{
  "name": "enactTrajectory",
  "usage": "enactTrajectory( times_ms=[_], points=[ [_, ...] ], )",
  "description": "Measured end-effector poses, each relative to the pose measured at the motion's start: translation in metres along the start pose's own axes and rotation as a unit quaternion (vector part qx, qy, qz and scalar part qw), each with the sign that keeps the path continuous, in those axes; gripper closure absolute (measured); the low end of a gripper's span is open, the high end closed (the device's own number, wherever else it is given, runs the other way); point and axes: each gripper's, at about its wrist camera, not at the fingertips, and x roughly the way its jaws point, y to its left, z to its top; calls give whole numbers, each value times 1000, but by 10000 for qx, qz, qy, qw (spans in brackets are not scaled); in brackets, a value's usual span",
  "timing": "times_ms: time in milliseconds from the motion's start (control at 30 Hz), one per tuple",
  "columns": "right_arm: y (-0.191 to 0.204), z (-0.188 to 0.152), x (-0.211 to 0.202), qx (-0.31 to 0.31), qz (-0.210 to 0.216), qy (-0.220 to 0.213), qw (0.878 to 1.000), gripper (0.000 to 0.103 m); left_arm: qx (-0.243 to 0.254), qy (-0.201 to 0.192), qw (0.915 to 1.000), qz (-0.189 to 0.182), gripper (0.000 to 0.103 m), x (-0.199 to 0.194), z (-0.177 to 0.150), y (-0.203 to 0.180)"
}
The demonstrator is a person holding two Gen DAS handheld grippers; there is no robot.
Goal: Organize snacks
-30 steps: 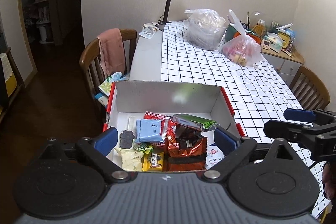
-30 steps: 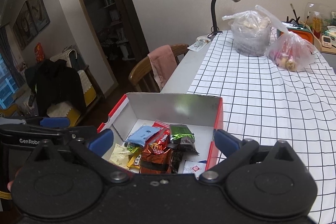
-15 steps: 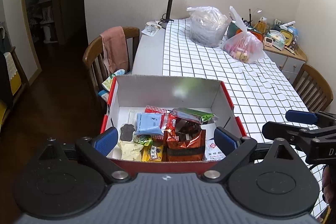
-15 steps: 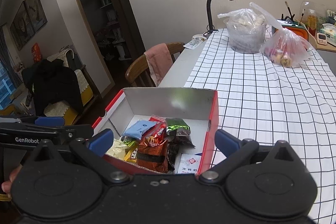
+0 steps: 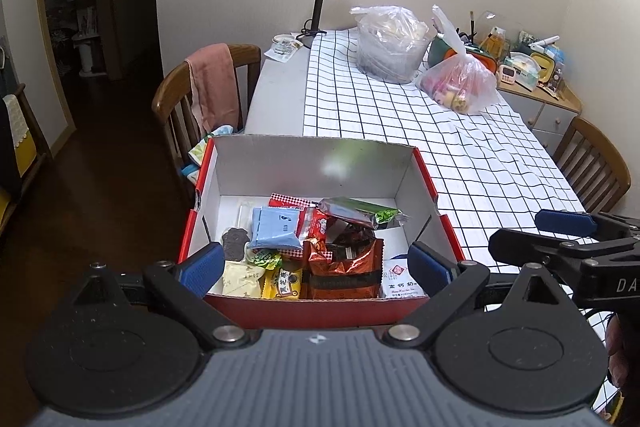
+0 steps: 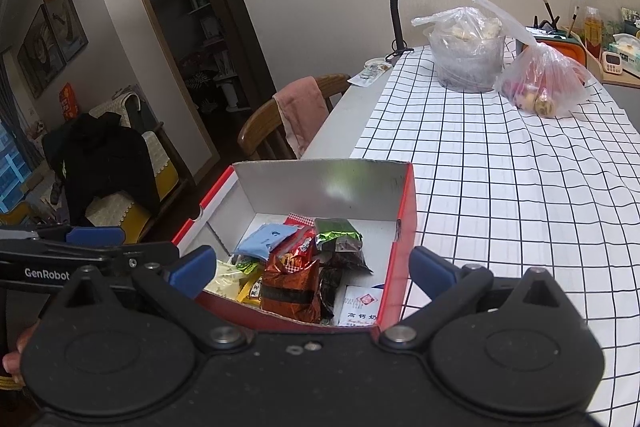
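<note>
Red cardboard box with white inner walls (image 5: 316, 301) stood at the near corner of the table, and the small snack packets lay inside it: a light blue flat packet (image 5: 276, 229), a copper-brown foil bag (image 5: 340, 267), a green foil pouch (image 5: 360, 213) and a yellow wrapped sweet (image 5: 286, 285), all loosely piled. Compared with one second before, both cameras had drawn back from the box, so its near red wall, hidden earlier under the gripper bodies, was now fully visible; the packets themselves had not shifted. The left gripper (image 5: 316, 263) and the right gripper (image 6: 312, 267) both had their jaws spread wide and carried nothing, each hovering before the near wall. On the white tablecloth with a black grid (image 5: 460, 155) no loose snack remained near the box. I judge this withdrawal fits a finished collection, but it could equally be a pause before sorting the pile; the pictures did not settle it.
</note>
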Motion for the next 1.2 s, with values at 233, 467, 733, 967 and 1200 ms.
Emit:
enactTrajectory(
  times_ms=[233, 467, 733, 967, 1200],
  points=[
    [-1, -1, -1, 5, 7, 2, 10000, 0, -38, 13, 10000, -9, 4, 0, 1, 0],
    [-1, -3, -1, 31, 17, 20, 10000, 0, -47, 16, 10000, -10, 5, 0, 1, 0],
    [-2, -4, -1, 76, 33, 48, 10000, 0, -69, 41, 10000, -7, 5, 0, -1, -1],
    [-4, -3, -1, 75, 28, 57, 10000, 0, -104, 44, 9999, 21, 4, 0, -1, 0],
    [-5, -6, -1, 111, -2, 84, 9999, 0, -146, 84, 9998, 68, 4, 1, -2, 1]
  ],
)
